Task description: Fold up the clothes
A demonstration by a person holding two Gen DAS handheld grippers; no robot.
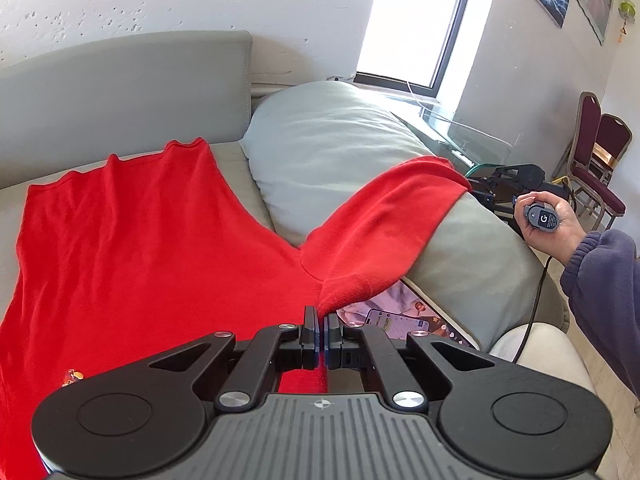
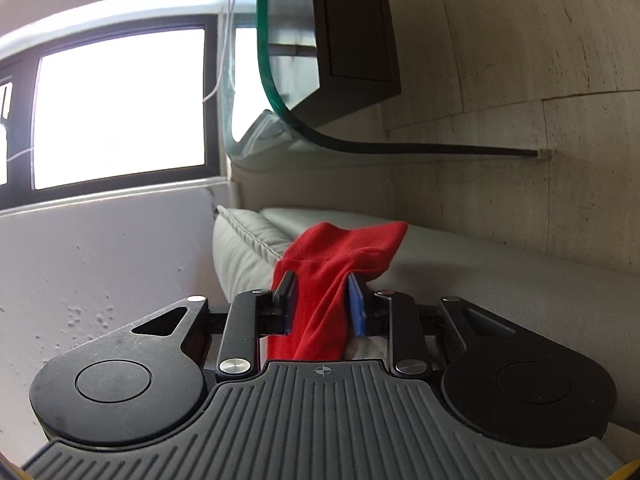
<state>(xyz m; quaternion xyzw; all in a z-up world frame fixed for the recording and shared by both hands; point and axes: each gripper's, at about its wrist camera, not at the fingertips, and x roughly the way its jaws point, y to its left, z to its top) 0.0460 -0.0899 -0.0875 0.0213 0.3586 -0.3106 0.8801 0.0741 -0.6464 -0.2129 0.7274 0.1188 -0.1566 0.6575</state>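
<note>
A red shirt (image 1: 140, 240) lies spread on the grey sofa seat. One sleeve (image 1: 380, 220) is draped up over a grey cushion (image 1: 320, 140) to the right. My left gripper (image 1: 322, 332) is shut on the shirt's near edge where that sleeve starts, and red cloth shows between its jaws. In the right wrist view the sleeve end (image 2: 340, 248) hangs over a pale sofa edge (image 2: 248, 240) and runs down between my right gripper's (image 2: 322, 304) jaws. Those jaws stand apart, blue pads (image 2: 357, 312) beside the cloth. A person's hand (image 1: 554, 240) holds that gripper at the far right.
A tablet with a lit screen (image 1: 400, 316) lies half under the cushion, just right of my left gripper. A glass table (image 1: 472, 136) stands past the cushion, and its curved edge (image 2: 276, 92) hangs over the right gripper. Two chairs (image 1: 596, 152) stand by the wall.
</note>
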